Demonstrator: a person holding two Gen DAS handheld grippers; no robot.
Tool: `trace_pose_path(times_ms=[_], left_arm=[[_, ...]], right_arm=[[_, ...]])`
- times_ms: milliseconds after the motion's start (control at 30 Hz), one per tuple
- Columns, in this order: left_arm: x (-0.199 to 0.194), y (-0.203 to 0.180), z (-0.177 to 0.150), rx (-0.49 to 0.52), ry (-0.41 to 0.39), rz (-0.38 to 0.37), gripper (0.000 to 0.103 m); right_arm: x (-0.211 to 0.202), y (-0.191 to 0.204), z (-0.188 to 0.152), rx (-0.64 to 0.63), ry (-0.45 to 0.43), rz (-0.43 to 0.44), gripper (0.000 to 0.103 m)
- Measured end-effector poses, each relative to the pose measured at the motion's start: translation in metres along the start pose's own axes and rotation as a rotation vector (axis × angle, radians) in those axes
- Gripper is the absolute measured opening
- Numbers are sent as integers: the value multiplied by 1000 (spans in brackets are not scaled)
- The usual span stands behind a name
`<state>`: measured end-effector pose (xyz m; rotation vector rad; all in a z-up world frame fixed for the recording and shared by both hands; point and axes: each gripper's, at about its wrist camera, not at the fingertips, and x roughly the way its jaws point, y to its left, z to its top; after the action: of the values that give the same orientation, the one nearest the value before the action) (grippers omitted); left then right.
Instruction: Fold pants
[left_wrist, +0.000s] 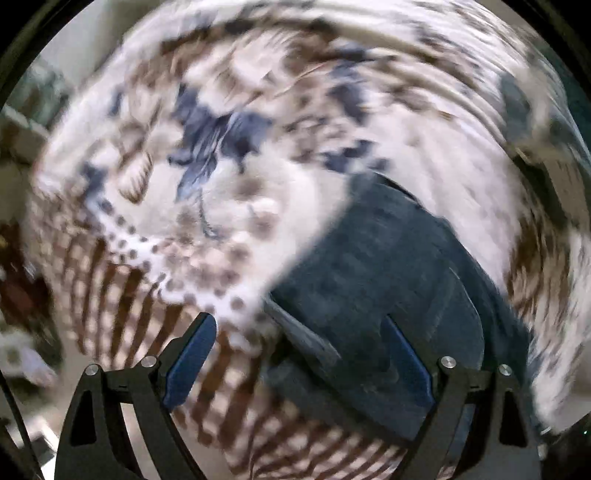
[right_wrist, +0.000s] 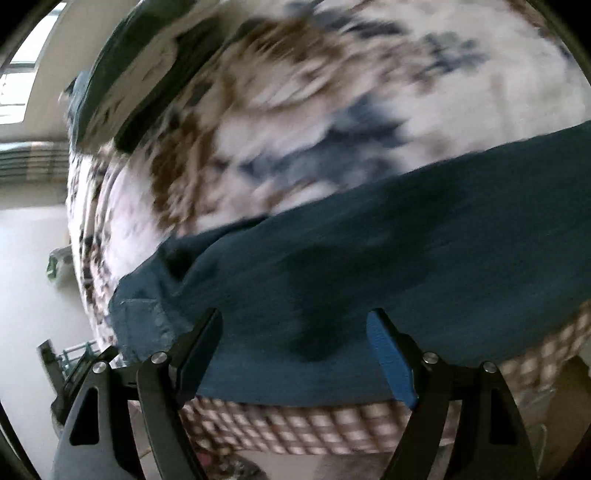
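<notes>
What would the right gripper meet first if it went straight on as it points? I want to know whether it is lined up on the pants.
Most likely the dark blue pants: the open right gripper frames only their cloth. Blur leaves depth unclear.

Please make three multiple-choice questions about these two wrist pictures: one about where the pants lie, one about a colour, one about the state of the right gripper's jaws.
1. Where do the pants lie?
A. on the patterned bedspread
B. on a bare floor
C. hung on a chair

2. What colour are the pants?
A. red
B. dark blue
C. white

3. How do the jaws of the right gripper stand?
A. shut on the pants
B. shut on nothing
C. apart, with nothing gripped

Answers:
1 A: the dark cloth lies flat on the brown, blue and white bedspread in both views.
2 B: the cloth is dark blue.
3 C: both fingers stand wide apart above the cloth, not pinching it.
</notes>
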<state>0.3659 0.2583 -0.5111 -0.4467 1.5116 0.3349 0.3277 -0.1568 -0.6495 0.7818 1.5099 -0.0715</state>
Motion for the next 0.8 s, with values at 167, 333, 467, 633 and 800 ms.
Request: trace_pose_path(times_ms=[167, 333, 467, 633, 800], left_arm=[[41, 26, 19, -93, 67, -240, 64], [10, 13, -3, 15, -93, -262, 13], [-29, 32, -19, -27, -114, -343, 12], [-20, 54, -42, -78, -47, -313, 13], [28, 73, -44, -107, 26, -235, 14]], right_arm=[[37, 29, -14, -30, 48, -64, 83], [45, 25, -17, -51, 51, -144, 83], [44, 23, -15, -62, 48, -176, 83], [40, 23, -19, -80, 61, -194, 83], [30, 11, -28, -86, 84, -200, 83]])
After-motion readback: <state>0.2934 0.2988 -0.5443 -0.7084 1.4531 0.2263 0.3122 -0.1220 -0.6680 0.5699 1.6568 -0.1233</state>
